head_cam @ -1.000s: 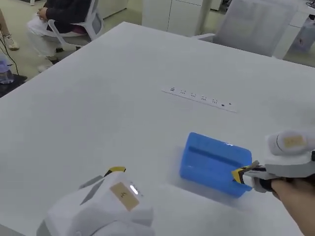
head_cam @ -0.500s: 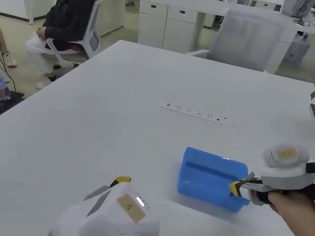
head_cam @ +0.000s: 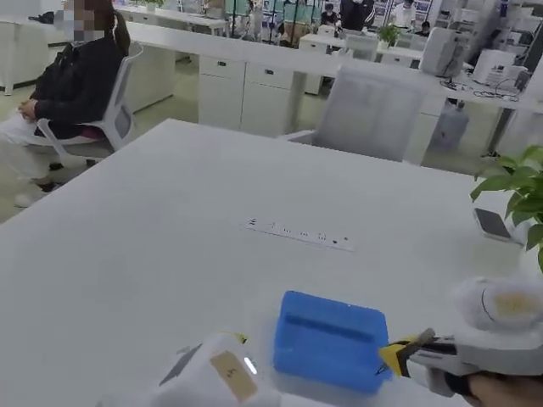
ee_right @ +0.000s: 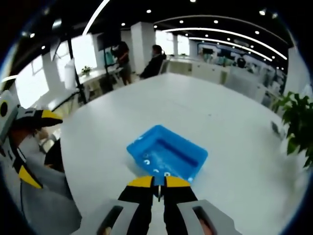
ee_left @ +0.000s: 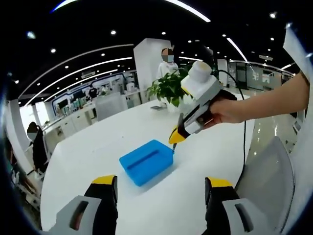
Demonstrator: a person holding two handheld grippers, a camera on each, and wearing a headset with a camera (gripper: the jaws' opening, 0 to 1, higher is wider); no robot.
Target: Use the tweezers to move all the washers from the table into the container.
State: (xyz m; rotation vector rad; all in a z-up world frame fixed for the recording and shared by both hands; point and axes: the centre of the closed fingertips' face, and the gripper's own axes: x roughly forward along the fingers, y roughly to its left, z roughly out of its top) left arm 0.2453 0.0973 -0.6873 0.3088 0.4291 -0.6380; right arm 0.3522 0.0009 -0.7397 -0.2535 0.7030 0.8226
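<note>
Container (head_cam: 329,339), blue, on white tabletop (head_cam: 153,229), washers (ee_right: 146,157) inside. Right gripper (ee_right: 159,182) at its 4 o'clock, jaws pinching tweezers (head_cam: 420,339), tips beside the container's corner; left gripper (ee_left: 161,183) at its 7 o'clock, jaws spread, empty.

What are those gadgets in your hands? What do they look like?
Both are white and grey plastic with black jaws tipped yellow. The right gripper has a rounded white cap and a black cable; the left gripper carries a tan sticker.
</note>
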